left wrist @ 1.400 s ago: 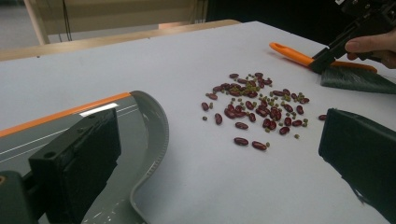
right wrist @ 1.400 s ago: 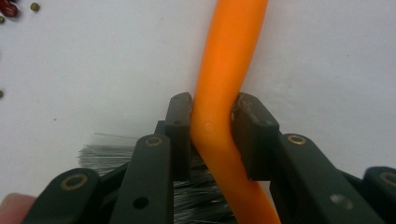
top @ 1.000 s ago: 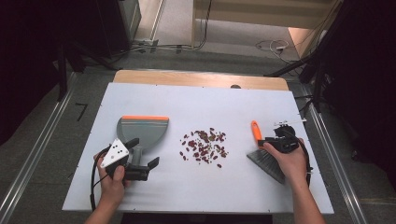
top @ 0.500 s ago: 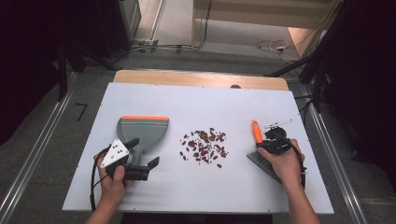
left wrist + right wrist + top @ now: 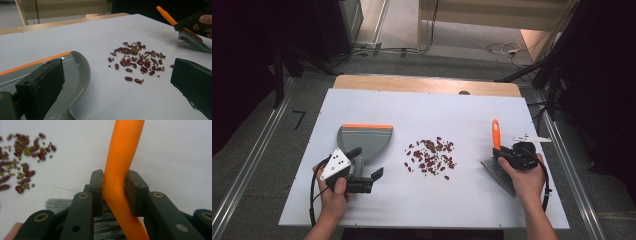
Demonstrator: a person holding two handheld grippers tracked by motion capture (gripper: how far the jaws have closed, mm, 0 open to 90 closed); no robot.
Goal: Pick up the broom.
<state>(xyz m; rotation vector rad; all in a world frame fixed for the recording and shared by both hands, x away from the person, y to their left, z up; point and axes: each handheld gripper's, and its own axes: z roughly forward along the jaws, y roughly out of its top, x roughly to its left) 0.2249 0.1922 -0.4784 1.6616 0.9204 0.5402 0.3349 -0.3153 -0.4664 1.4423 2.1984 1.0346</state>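
On the white worktop point(image 5: 427, 210), the right tool point(image 5: 113, 188) is clamped on the orange handle of a grey-bristled brush point(image 5: 123, 157), just right of a scatter of dark red and small green beans point(image 5: 430, 156). The left tool point(image 5: 117, 82) stands with its jaws wide apart at the near end of a grey dustpan with an orange front edge point(image 5: 363, 137), left of the beans.

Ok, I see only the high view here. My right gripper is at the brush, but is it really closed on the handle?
Observer: Yes. In the right gripper view both jaws press the orange brush handle from two sides.
Operator: And the left gripper, does it hold the dustpan?
Observer: No. The left gripper is open, one jaw over the dustpan, one over bare table.
Operator: Are the beans all one kind?
Observer: No. Red beans lie mixed with small green ones.
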